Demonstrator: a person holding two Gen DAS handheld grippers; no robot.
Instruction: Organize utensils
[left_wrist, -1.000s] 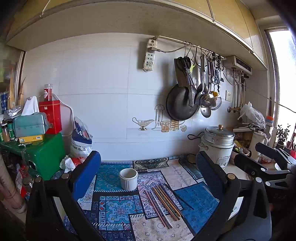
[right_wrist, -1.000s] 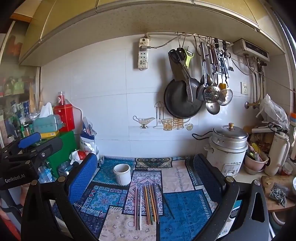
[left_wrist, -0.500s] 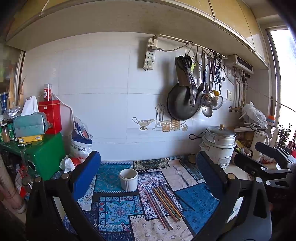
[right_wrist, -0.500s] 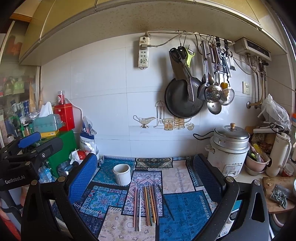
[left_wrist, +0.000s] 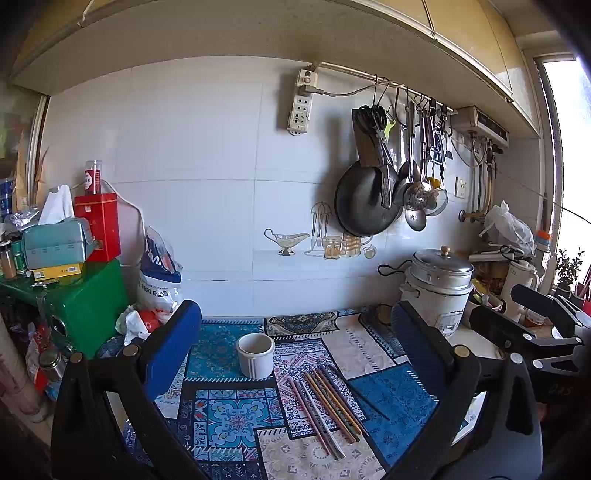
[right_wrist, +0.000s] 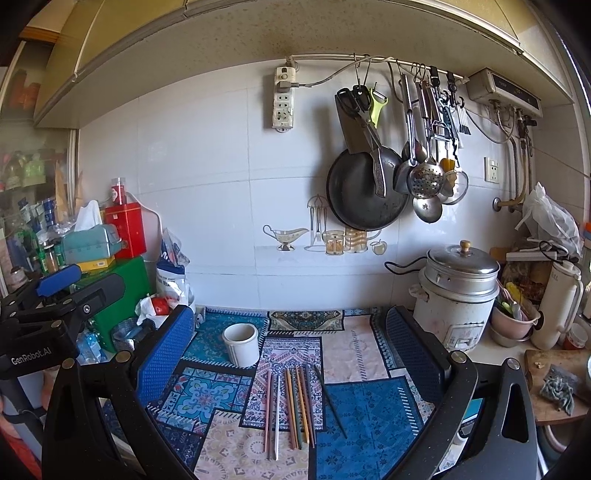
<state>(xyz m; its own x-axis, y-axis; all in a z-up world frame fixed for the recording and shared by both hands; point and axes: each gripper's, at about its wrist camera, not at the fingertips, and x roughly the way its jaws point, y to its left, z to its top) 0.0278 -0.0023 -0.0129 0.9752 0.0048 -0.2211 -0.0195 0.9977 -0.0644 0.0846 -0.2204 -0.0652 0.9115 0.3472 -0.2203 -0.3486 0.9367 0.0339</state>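
Several chopsticks (right_wrist: 295, 404) are lying side by side near the middle of the patterned mat (right_wrist: 373, 410), just in front of the white cup (right_wrist: 241, 344) — their likely holder, standing upright and open for loading. Both the left gripper (left_wrist: 295, 354) and right gripper (right_wrist: 290, 350) are hovering above with jaws spread wide, gripping nothing — positioned for a first pick.

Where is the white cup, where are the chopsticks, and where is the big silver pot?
white cup (right_wrist: 241, 345): right wrist view, on its front wall.
chopsticks (right_wrist: 291, 402): right wrist view, mid-length on the bundle.
big silver pot (right_wrist: 458, 295): right wrist view, on its metal body.
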